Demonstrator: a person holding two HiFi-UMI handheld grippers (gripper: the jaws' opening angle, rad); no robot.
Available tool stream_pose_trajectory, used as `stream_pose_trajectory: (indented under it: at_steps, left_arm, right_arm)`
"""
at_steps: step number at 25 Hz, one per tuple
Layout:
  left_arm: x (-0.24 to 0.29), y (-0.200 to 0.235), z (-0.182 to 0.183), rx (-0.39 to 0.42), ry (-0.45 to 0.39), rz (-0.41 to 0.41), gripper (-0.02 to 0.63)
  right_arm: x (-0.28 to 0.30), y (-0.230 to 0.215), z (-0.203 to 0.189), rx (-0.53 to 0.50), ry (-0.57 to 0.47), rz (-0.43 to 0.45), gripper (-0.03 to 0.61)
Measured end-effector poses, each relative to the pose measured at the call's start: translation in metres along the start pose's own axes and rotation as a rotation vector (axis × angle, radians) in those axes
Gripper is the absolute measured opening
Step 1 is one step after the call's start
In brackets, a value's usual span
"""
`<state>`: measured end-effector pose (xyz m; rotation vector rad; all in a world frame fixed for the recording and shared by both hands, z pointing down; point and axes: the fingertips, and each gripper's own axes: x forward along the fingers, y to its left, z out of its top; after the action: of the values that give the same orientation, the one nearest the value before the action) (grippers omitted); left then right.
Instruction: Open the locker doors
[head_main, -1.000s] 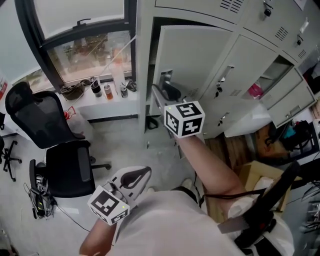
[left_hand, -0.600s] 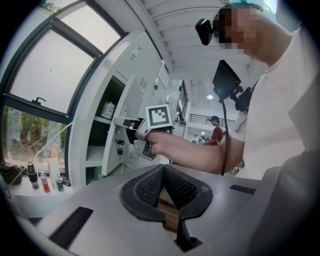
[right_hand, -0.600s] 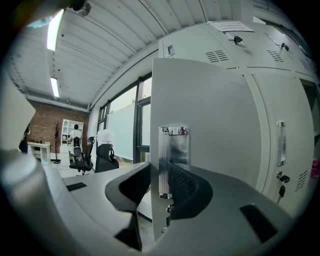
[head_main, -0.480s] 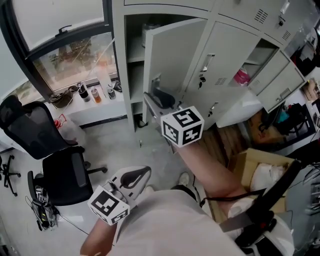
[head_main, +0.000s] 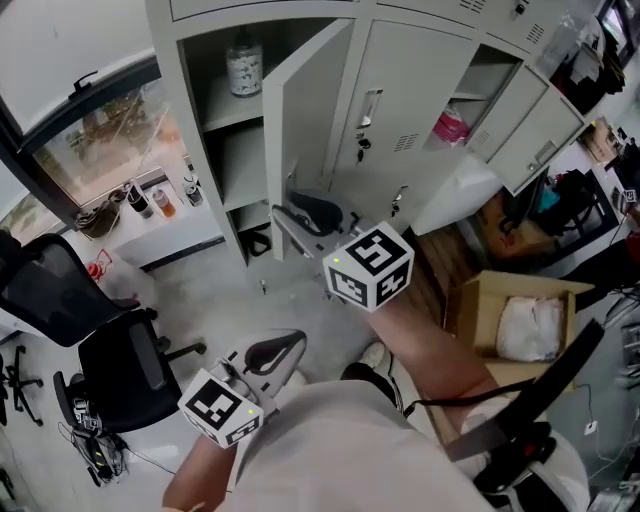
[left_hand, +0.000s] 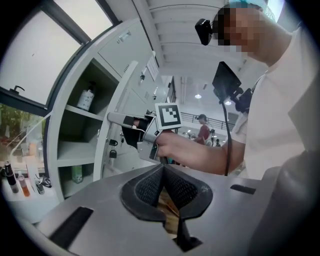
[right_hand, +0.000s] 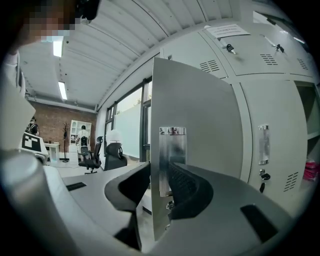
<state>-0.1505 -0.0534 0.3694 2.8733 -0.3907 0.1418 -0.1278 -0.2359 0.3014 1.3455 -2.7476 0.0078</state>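
A bank of grey lockers fills the far side of the head view. One tall locker door (head_main: 310, 130) stands swung out, edge-on to me. My right gripper (head_main: 300, 215) is shut on that door's free edge, pads on both faces at the metal handle plate (right_hand: 172, 155). In the right gripper view the door (right_hand: 195, 110) runs straight between the right gripper (right_hand: 162, 187) jaws. Behind the door the compartment shows shelves and a bottle (head_main: 243, 65). My left gripper (head_main: 270, 352) hangs low by my body, shut and empty; its pads (left_hand: 150, 187) meet at the tips.
Right of the held door stands a closed locker door (head_main: 400, 110), then two more doors hanging open (head_main: 455, 195), with a pink item (head_main: 452, 125) inside. A cardboard box (head_main: 510, 320) lies on the floor at right. Black office chairs (head_main: 120, 360) and a windowsill with bottles (head_main: 150, 200) are at left.
The door has swung further out with my right gripper on its edge, baring the shelves and bottle behind it. The left gripper has stayed put.
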Motion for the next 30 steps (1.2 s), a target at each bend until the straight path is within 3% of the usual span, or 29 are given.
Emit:
stream_pose_trajectory:
  at_steps: [14,23,30]
  left_arm:
    - [0.060,-0.014,0.007,0.026,0.031,-0.134,0.011]
    - [0.111,-0.035,0.017,0.030,0.039,-0.136,0.011]
    - [0.145,-0.054,0.023,0.033,0.034,-0.094,0.011]
  right_arm:
    - [-0.058,-0.020,-0.006,0.003,0.027,0.045,0.103]
    - [-0.102,-0.047,-0.009,0.008,0.044,0.119,0.103]
    - [-0.136,-0.073,-0.012,0.001,0.040,0.176,0.089]
